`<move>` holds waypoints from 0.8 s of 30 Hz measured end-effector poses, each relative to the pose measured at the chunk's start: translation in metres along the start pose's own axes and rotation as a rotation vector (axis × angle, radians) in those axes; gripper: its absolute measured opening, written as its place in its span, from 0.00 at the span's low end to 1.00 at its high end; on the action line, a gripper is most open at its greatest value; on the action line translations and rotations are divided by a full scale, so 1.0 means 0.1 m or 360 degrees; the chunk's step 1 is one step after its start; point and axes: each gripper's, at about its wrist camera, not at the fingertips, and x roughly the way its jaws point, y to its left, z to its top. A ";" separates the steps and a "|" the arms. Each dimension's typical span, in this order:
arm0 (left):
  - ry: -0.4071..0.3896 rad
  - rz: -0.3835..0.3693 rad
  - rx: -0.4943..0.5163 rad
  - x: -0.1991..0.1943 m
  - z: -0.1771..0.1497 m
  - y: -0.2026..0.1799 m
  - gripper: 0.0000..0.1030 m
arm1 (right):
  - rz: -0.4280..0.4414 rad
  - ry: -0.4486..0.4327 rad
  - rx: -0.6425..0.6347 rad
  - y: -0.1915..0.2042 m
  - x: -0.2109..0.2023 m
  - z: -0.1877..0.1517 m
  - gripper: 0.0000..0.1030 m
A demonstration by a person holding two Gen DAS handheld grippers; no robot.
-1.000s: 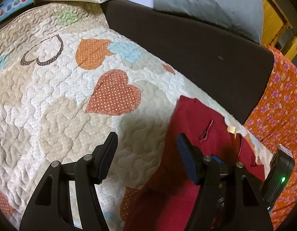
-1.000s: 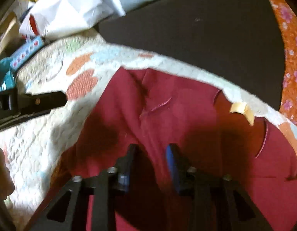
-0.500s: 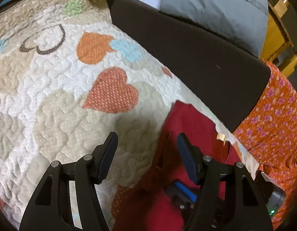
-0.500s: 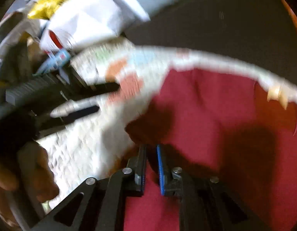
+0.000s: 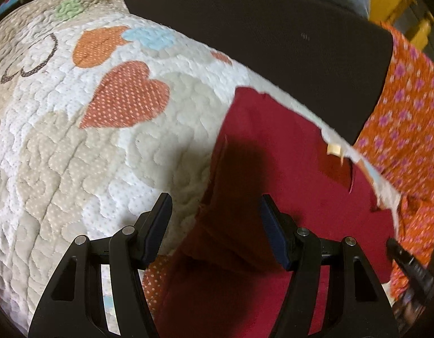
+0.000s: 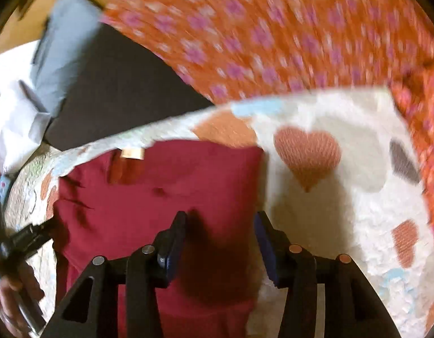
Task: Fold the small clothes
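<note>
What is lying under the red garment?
The red garment lies on a quilt with heart patches, which shows around its edges. Whatever lies beneath the middle of the garment is covered.

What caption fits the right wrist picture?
Open right hand-held gripper above a red garment on a heart-patterned quilt.

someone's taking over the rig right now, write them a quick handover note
Left hand-held gripper: open, holding nothing, poised over the left edge of the red garment.
Right hand-held gripper: open, holding nothing, over the garment's right edge.
The red garment lies on the heart-patterned quilt, its tan neck label at the far side. Its left and right edges look straight, as if already folded in; the near part is hidden by the grippers.
Done: apparently the side folds.
Left: probably fold it across its length, then set it aside. The right view is blurred, so check the near hem first.
</note>
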 end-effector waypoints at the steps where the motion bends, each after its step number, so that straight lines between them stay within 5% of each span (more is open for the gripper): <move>1: 0.0007 0.0013 0.0018 0.02 -0.01 -0.02 0.62 | 0.0108 0.0057 0.0045 -0.04 0.12 0.00 0.45; 2: 0.0018 0.0028 0.0037 0.05 -0.03 -0.04 0.62 | 0.0152 0.0068 0.0063 -0.13 0.14 -0.02 0.35; 5: 0.0032 0.0030 0.0073 0.10 -0.06 -0.09 0.62 | -0.0029 0.0017 -0.0094 -0.06 0.23 -0.03 0.27; 9: 0.0033 0.0032 0.0154 0.12 -0.11 -0.19 0.62 | -0.0121 0.0022 -0.0170 -0.18 0.33 -0.05 0.27; 15: 0.0023 0.0022 0.0148 0.08 -0.09 -0.17 0.62 | 0.0088 -0.0013 0.0035 -0.20 -0.03 -0.06 0.27; 18: 0.0035 0.0017 0.0136 0.08 -0.10 -0.15 0.62 | 0.0102 0.0029 0.0004 -0.09 -0.03 -0.15 0.48; 24: 0.0025 0.0019 0.0155 0.04 -0.11 -0.18 0.62 | -0.0105 0.0090 -0.0135 -0.10 0.16 -0.40 0.43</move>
